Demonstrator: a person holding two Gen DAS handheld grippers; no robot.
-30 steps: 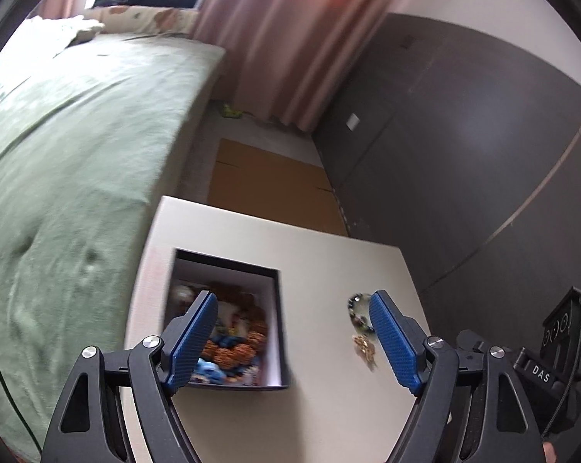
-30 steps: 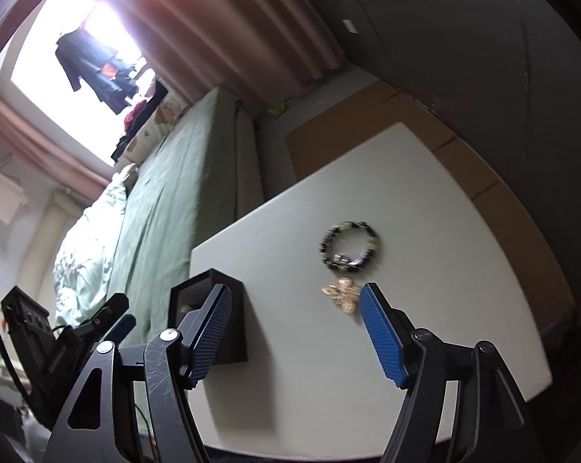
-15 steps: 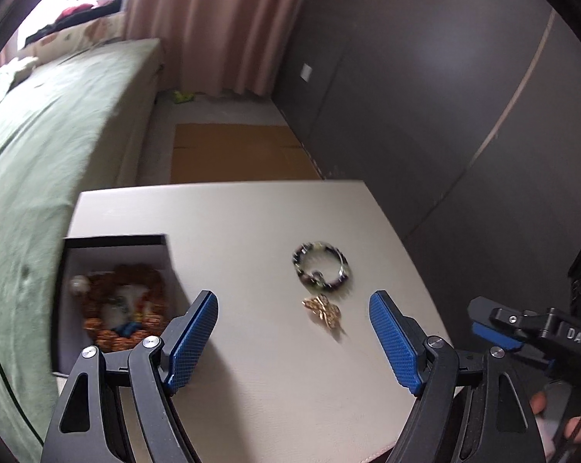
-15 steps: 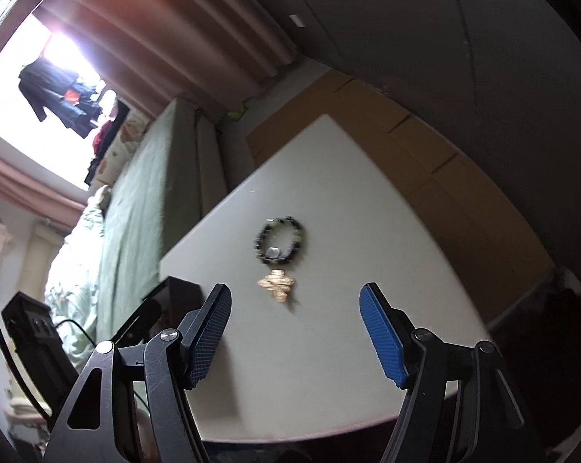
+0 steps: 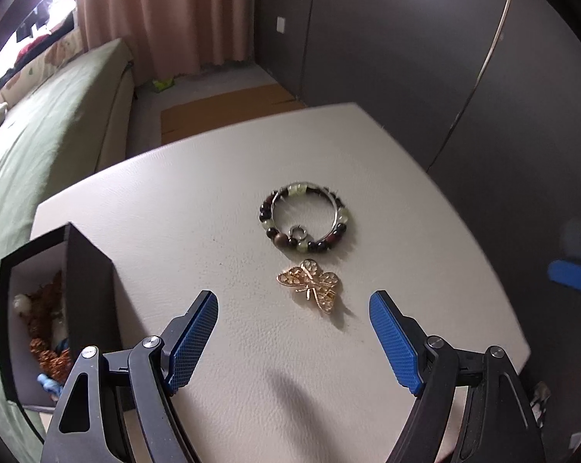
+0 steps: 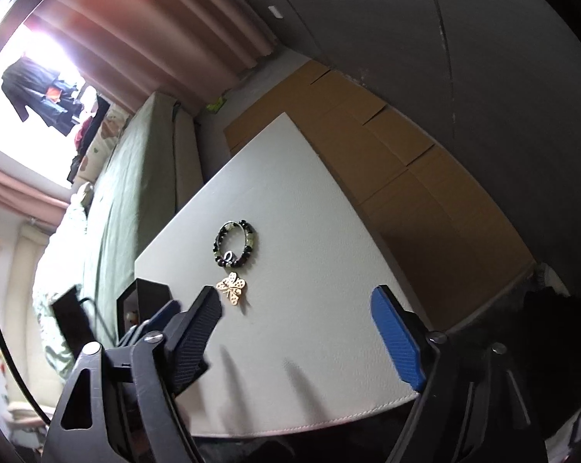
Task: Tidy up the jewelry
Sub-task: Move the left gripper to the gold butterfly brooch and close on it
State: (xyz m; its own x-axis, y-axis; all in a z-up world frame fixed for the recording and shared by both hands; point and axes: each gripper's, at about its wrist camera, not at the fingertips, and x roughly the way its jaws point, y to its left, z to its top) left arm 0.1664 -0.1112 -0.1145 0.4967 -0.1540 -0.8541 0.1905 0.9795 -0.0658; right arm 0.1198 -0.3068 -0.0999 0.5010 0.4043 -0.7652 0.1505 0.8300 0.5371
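Gaping left gripper (image 5: 294,332) — nothing held.

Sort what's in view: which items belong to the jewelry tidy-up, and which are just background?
Job items:
- beaded bracelet, loose on the table
- gold butterfly brooch, just in front of the bracelet
- black box, already holding beaded pieces

Background:
- bed with green cover
- flattened cardboard on the floor
- pink curtain
- dark wardrobe doors
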